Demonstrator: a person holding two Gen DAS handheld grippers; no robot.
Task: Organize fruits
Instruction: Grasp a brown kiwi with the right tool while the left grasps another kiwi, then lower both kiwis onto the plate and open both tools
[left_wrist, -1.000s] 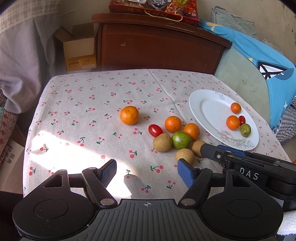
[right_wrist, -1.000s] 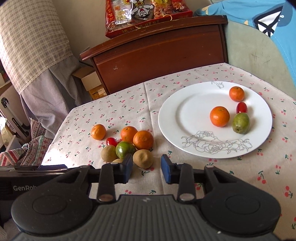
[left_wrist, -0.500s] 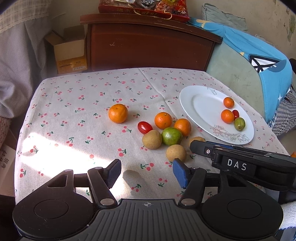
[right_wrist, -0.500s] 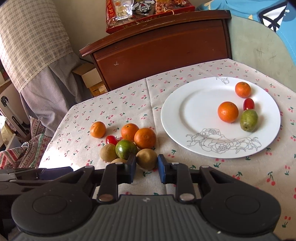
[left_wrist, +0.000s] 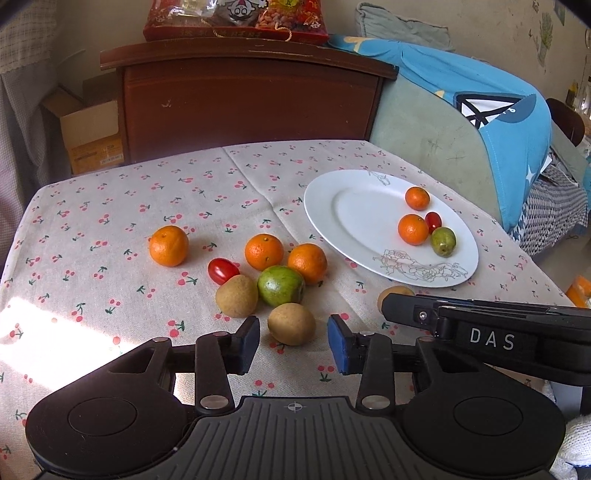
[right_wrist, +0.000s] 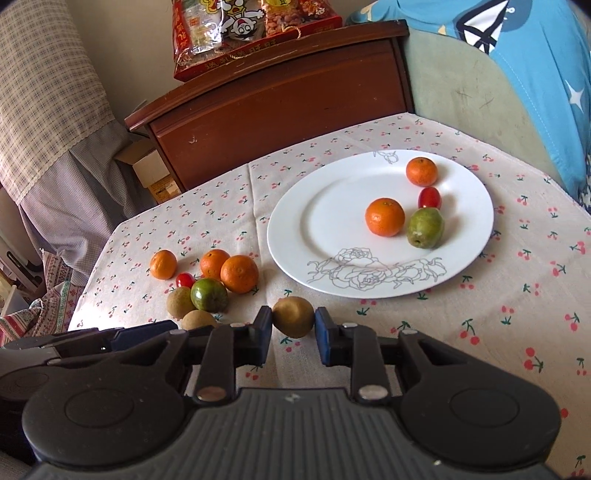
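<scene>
Brown fruit sits clamped between the right gripper pads at lower centre, ready for the white plate, while the left gripper, jaws just closing but not yet touching, brackets another brown fruit on the tablecloth.

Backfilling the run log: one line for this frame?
right gripper: shut on brown fruit | left gripper: closing around second brown fruit, no contact | plate: four fruits

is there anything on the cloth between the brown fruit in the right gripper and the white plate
Nothing visible. The right gripper is shut on the brown fruit, and only bare cherry-print tablecloth lies between it and the white plate. The plate's near half is free too.
</scene>
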